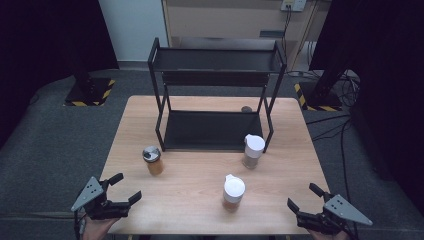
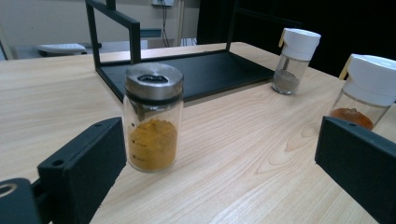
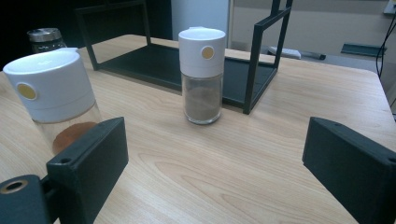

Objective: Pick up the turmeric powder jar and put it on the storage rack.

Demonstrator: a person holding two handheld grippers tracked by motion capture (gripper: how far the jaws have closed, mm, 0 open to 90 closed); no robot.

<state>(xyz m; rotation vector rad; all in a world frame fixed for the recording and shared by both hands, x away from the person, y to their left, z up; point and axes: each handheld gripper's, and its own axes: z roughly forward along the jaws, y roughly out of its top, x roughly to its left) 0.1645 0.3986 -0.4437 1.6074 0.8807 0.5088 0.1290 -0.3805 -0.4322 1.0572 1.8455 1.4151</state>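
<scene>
A wooden table (image 1: 200, 200) carries a black two-tier rack (image 1: 215, 100) at its far middle, its long side running left to right, its lower shelf resting on the tabletop. In front of the rack stand three spice jars, all upright with their long axes vertical. The white-capped jar of grey-brown powder (image 1: 253, 151) stands just beside the rack's front right leg. The white-capped jar of reddish powder (image 1: 233, 193) stands nearer the person, right of centre. The steel-lidded jar of yellow powder (image 1: 153, 160) stands at the left, near the rack's front left corner. The left gripper (image 1: 122, 189) hangs at the table's near left edge, jaws spread wide, holding nothing, aimed toward the yellow jar. The right gripper (image 1: 305, 197) hangs at the near right edge, likewise wide and empty.
</scene>
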